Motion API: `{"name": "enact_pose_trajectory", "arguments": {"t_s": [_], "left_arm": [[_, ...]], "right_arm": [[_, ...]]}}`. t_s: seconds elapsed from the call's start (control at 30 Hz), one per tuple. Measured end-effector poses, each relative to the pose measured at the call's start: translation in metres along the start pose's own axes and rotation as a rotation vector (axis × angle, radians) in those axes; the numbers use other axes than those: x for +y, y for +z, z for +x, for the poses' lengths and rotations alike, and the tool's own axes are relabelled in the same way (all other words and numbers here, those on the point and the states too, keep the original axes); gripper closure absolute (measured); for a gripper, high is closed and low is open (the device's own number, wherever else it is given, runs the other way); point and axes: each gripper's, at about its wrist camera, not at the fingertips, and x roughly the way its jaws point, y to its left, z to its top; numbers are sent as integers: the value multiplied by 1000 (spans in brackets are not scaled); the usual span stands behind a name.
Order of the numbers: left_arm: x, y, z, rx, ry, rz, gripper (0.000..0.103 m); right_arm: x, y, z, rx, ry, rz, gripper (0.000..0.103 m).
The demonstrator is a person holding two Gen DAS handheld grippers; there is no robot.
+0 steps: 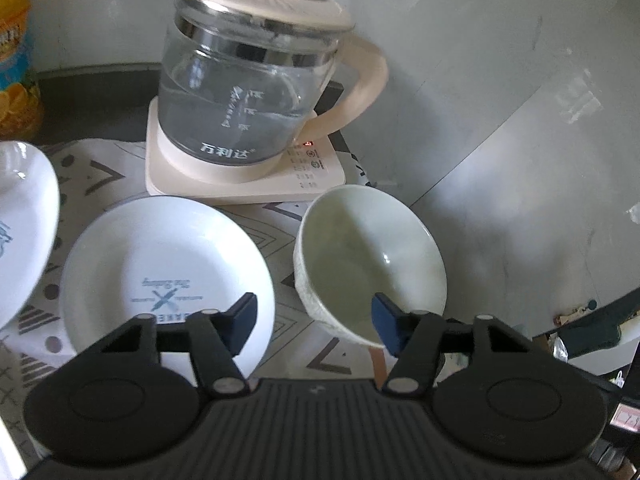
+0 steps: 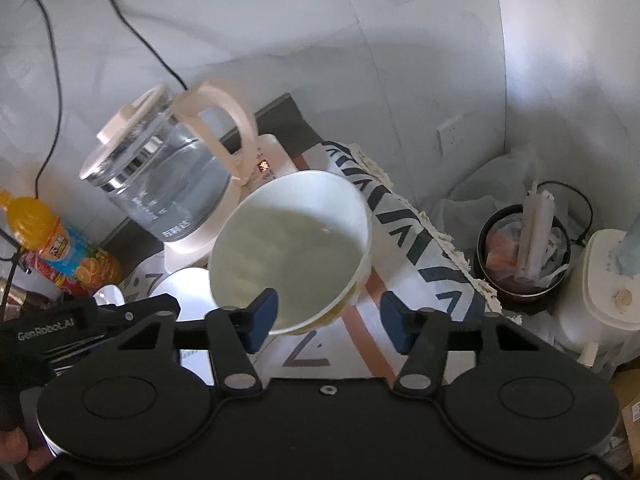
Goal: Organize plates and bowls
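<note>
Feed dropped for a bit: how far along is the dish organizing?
Done: nothing; the middle plate, the left plate and the bowl sit unstacked. In hand: right gripper open astride the bowl's rim, no grip; left gripper open between middle plate and bowl. Left: all the stacking.

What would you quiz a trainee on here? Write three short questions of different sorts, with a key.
1. True or false: the clear glass kettle with a cream lid stands on its square cream base.
2. In the left wrist view, what lies left of the pale ceramic bowl? A) a round white plate with blue print; B) a steel fork; C) a red mug.
3. What colour are the finger pads of the left gripper?

Key: 1 true; 2 A; 3 dark blue.
</note>
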Motion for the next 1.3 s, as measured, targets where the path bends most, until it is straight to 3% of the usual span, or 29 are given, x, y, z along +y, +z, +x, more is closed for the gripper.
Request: {"name": "enact_pose_trajectory", "arguments": {"t_s": [0.2, 0.57, 0.67, 0.97, 1.3], "left_arm": [[-7, 4, 24, 15, 11, -25, 57], [2, 7, 53, 44, 39, -60, 81], [5, 6, 57, 47, 54, -66, 92], [7, 5, 41, 38, 26, -60, 92], [8, 5, -2, 10, -14, -29, 92]], "right_arm": [[-11, 3, 19, 44, -9, 23, 67], [-9, 13, 44, 73, -34, 16, 79], [-9, 13, 48, 78, -36, 16, 85], [4, 9, 31, 38, -53, -16, 86], [27, -2, -8, -23, -55, -13, 86]]}}
